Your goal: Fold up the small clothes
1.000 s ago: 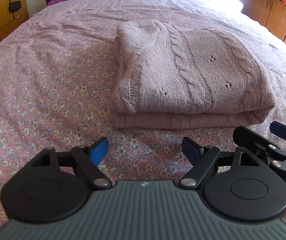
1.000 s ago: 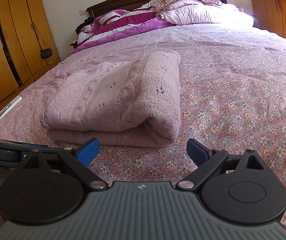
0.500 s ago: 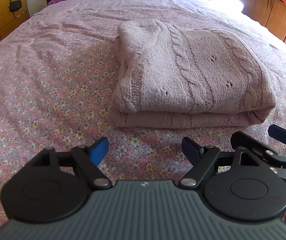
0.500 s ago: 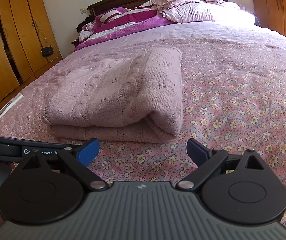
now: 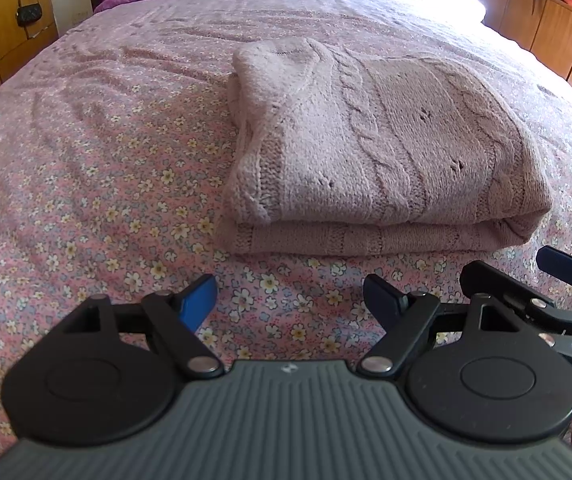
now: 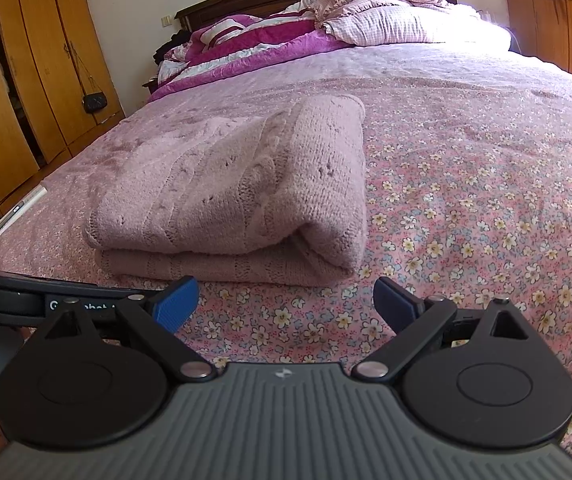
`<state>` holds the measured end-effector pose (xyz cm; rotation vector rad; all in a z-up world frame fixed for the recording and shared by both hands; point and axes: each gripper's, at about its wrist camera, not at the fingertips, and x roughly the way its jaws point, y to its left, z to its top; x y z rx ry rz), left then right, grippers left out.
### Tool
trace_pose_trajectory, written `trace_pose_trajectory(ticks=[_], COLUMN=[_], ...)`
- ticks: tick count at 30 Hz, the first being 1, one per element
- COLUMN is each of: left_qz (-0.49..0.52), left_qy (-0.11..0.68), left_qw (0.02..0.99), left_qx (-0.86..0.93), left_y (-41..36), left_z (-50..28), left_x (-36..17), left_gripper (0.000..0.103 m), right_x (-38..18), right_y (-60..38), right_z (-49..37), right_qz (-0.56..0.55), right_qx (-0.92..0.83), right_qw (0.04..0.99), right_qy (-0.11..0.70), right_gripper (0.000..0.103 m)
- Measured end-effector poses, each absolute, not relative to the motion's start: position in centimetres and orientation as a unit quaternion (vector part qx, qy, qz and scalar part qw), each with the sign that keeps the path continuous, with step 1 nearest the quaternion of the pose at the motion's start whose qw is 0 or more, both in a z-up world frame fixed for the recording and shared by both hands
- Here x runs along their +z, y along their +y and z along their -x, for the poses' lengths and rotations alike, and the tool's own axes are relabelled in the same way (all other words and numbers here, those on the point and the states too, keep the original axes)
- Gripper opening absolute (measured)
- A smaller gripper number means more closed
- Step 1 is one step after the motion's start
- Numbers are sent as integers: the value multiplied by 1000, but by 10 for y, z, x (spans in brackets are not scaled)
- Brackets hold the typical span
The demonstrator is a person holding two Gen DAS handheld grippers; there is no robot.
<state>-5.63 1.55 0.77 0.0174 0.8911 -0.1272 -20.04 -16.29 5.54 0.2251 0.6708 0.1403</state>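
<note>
— Inspector: State of the sweater point(image 5: 385, 160), please.

— Onlooker: Folded into a thick rectangle, two main layers showing at the near edge; it lies flat on the floral bedspread point(image 5: 98, 184), roughly mid-bed, well short of the pillows point(image 6: 397, 20); nothing rests on it.

— Inspector: And the tools?

— Onlooker: Left gripper point(image 5: 289, 296): jaws spread wide, nothing between them but bedspread; its fingertips point(image 5: 198, 300) sit just short of the near edge, not touching. Right gripper point(image 6: 286, 300): likewise released and empty, its pads clear of the cloth.

— Inspector: Which way does the garment lie from each?

— Onlooker: Straight ahead and a little beyond both; from the left view it sits ahead and somewhat to the right, with the open layered edge facing the fingers; from the right view it sits ahead and to the left, with the rounded fold at its right side nearest that gripper.

— Inspector: Long axis?

— Onlooker: I judge it runs across the bed, side to side before the person; the near edge is the long one.

— Inspector: Which hand is nearer?

— Onlooker: Hard to separate; both stand close to that near edge, side by side; the right tool shows at the right rim of the left view; neither plainly leads.

— Inspector: Progress?

— Onlooker: In my judgement the folding looks done or nearly so; any further fold would need each gripper to take an end of the near edge.
</note>
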Motion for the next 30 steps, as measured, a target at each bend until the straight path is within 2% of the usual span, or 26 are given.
trace_pose_trajectory(ticks=[30], left_qz=[-10], left_qy=[436], left_qw=[897], left_qx=[-64], left_y=[15], left_z=[58], left_x=[7], left_gripper=[82], right_x=[54], right_y=[-163], right_z=[200], right_qz=[-111], right_qx=[66], right_qw=[936], right_qy=[328], right_gripper=[98])
